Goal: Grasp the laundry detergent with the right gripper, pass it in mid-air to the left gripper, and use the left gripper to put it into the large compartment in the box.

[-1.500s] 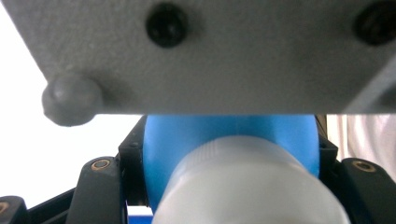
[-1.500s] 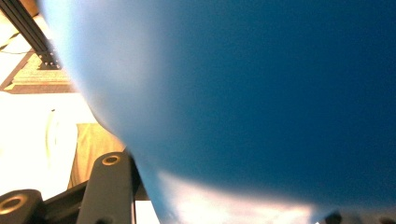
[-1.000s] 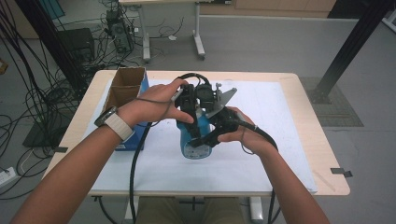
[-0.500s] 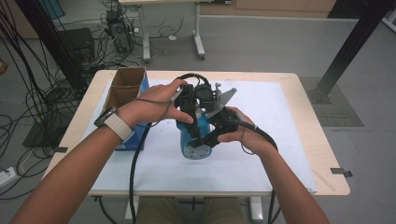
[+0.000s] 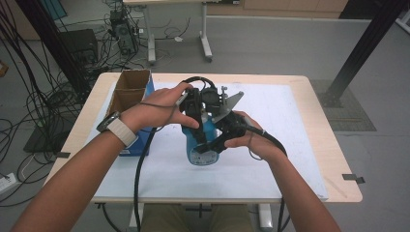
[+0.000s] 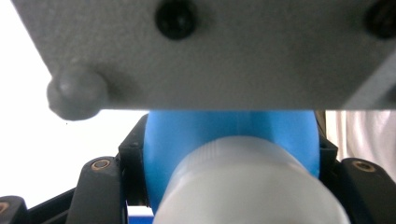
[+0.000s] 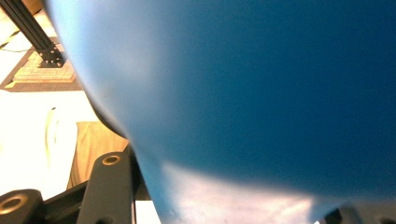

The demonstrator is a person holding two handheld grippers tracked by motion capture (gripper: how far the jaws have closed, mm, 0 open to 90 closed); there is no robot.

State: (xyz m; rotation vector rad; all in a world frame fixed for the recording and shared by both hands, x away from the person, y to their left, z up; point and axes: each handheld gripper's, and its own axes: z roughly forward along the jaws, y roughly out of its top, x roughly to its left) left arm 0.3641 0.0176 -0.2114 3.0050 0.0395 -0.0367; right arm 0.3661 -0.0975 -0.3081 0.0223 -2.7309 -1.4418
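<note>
Nearest the camera in the high view, 2 forearms come up from the bottom edge, the left one wearing a pale wristband. Both hands meet above the middle of the white-covered table (image 5: 300,145), each holding 1 gripper against a blue bottle (image 5: 203,145) that stands, or is held just above, the white sheet, with a round label at its lower end.

The right gripper (image 5: 223,139) is clamped on the bottle's lower body; in the right gripper view the blue wall (image 7: 243,93) sits pressed between the black jaws, so close it blurs. The left gripper (image 5: 196,108) is clamped higher up, at the neck: in the left gripper view its jaws hug the blue shoulder (image 6: 233,135) on either side, with the white cap (image 6: 247,186) right under the lens and the grey plate (image 6: 210,51) of the other gripper just beyond.

As a judgement, this looks like the middle of opening the bottle: both grips are set, 1 to steady the body and 1 at the top, but the cap is on, so the twisting off and setting aside remain.

Farther back, an open cardboard box (image 5: 128,87) rests on a blue box (image 5: 138,142) near the table's left edge, well apart from the bottle. Beyond the table lie cables and desk legs on the grey floor.
</note>
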